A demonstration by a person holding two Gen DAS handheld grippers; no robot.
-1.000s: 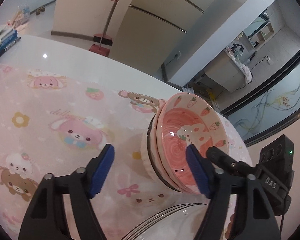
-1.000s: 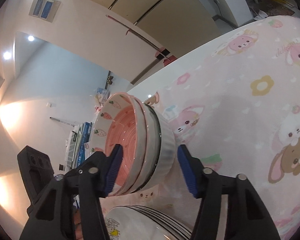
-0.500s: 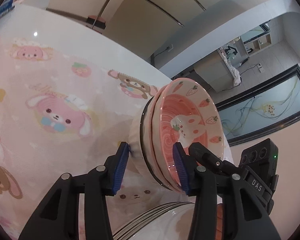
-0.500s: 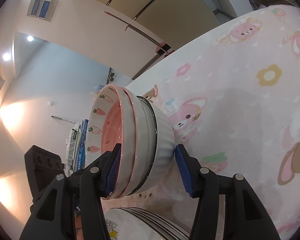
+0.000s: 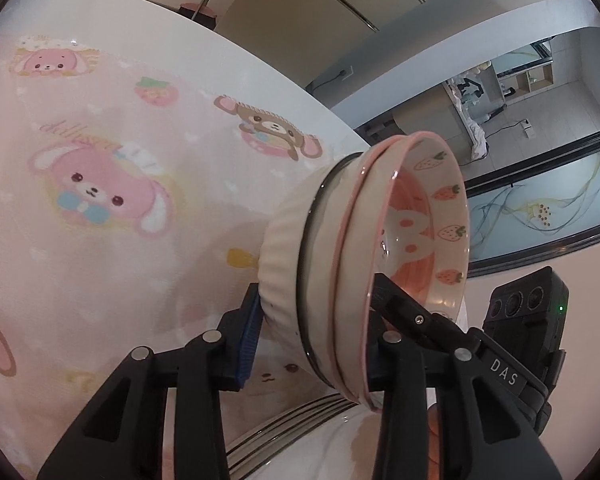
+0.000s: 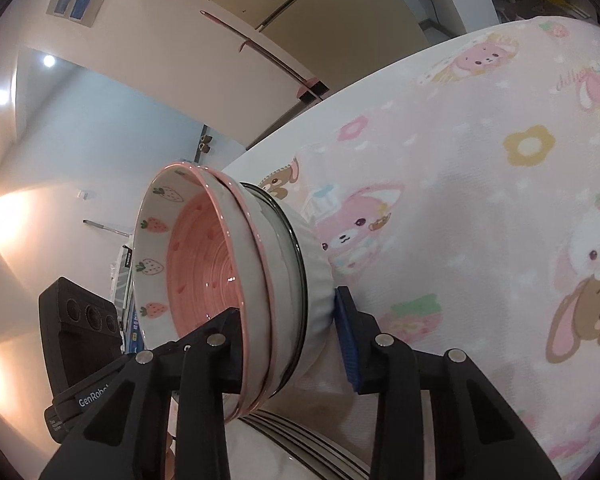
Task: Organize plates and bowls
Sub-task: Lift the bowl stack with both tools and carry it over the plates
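A nested stack of bowls (image 5: 340,240) fills the middle of both wrist views. Its base is a white ribbed bowl, then a dark-rimmed one, with pink strawberry bowls on top. My left gripper (image 5: 316,336) straddles the near rim of the stack with its jaws closing. Its blue pad (image 5: 250,340) presses the ribbed outside and the other finger reaches inside the top bowl. My right gripper (image 6: 288,340) grips the bowl stack (image 6: 260,260) from the opposite side, also closing. Its blue pad (image 6: 346,336) is on the ribbed wall.
A stack of dark-rimmed plates (image 5: 300,432) lies just below the bowls, nearest the cameras, and the plates (image 6: 300,432) also show under the right gripper. A pink cartoon tablecloth (image 5: 100,160) covers the white table. Cabinets and open floor lie beyond.
Both grippers' jaws have narrowed from standing wide around the bowl stack to pressing on its rim and ribbed wall. The left view has rolled a little and the stack looms larger.
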